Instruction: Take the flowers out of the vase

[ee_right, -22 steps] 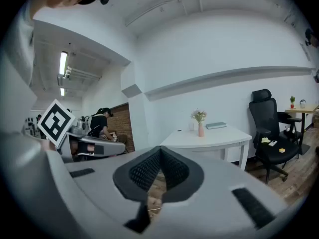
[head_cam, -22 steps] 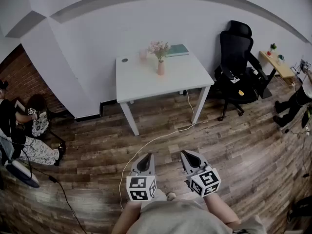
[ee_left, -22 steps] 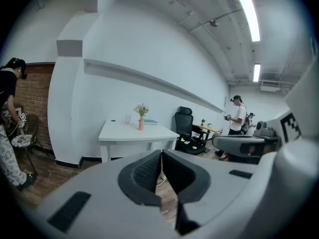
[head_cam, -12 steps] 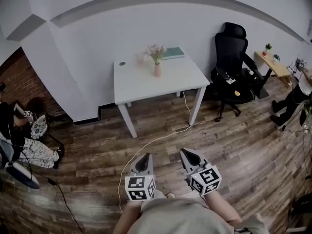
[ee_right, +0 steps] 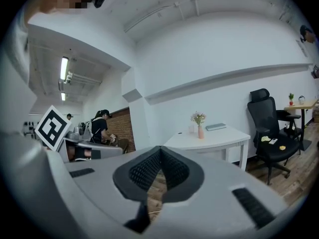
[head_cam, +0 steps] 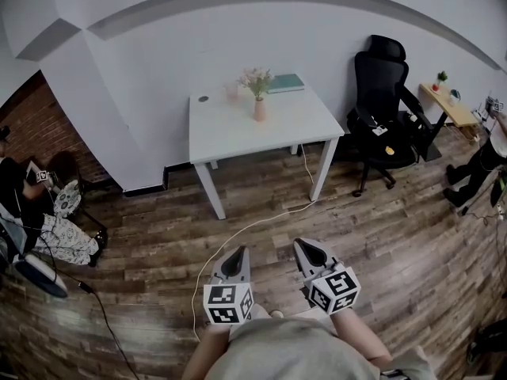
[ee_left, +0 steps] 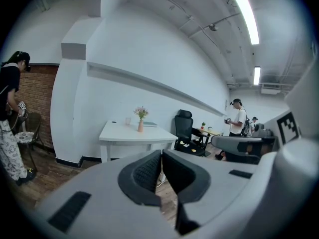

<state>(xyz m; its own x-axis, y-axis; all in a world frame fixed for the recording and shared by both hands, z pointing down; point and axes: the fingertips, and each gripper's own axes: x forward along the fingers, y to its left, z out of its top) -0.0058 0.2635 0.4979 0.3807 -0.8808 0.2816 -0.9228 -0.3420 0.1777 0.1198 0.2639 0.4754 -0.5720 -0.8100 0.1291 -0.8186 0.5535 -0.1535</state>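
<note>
My left gripper [head_cam: 237,254] and right gripper [head_cam: 309,249] are both closed tight and empty over the wood floor [head_cam: 396,228]. Far off at twelve o'clock, the flowers [head_cam: 257,77] stand in the vase [head_cam: 260,110] on the white table [head_cam: 230,137].

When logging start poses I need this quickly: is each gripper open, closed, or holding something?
Left gripper: closed, empty.
Right gripper: closed, empty.

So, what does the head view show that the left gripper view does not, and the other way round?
Only the head view: the marker cube on the left gripper. Only the left gripper view: the ceiling light strips. Both: the white table, the pink vase with flowers on it, and the black office chair.
</note>
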